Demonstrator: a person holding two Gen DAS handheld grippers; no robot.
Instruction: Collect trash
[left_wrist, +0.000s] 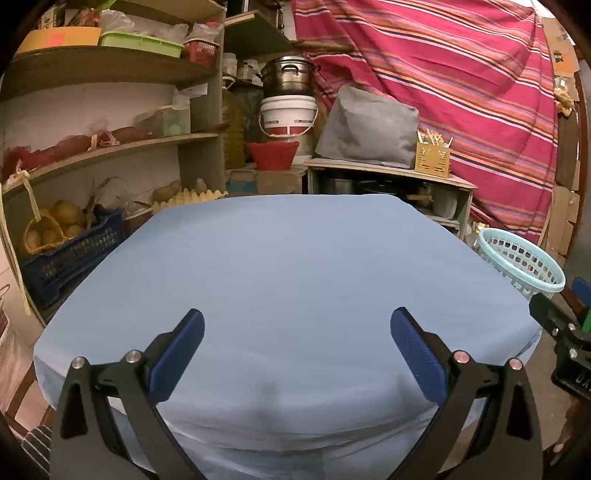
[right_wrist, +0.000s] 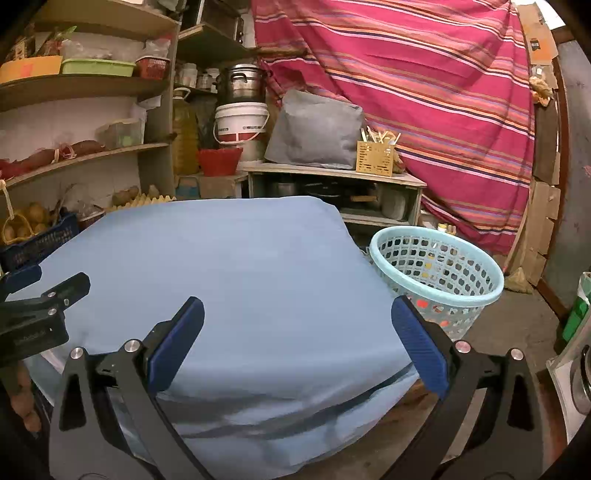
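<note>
A table under a light blue cloth (left_wrist: 288, 266) fills the middle of both views, and I see no trash lying on it. My left gripper (left_wrist: 297, 325) hovers open over the table's near edge with nothing between its blue pads. My right gripper (right_wrist: 297, 314) is open too, over the table's near right corner (right_wrist: 258, 277). A pale turquoise perforated basket (right_wrist: 439, 266) stands on the floor just right of the table, with small coloured bits showing through its holes; it also appears as the basket (left_wrist: 517, 258) in the left wrist view.
Wooden shelves (left_wrist: 110, 147) with crates, potatoes and boxes line the left side. Behind the table stand a white bucket (left_wrist: 288, 114), a red bowl (left_wrist: 273, 153) and a low cabinet (left_wrist: 388, 177). A striped red cloth (left_wrist: 461, 92) hangs at the back right.
</note>
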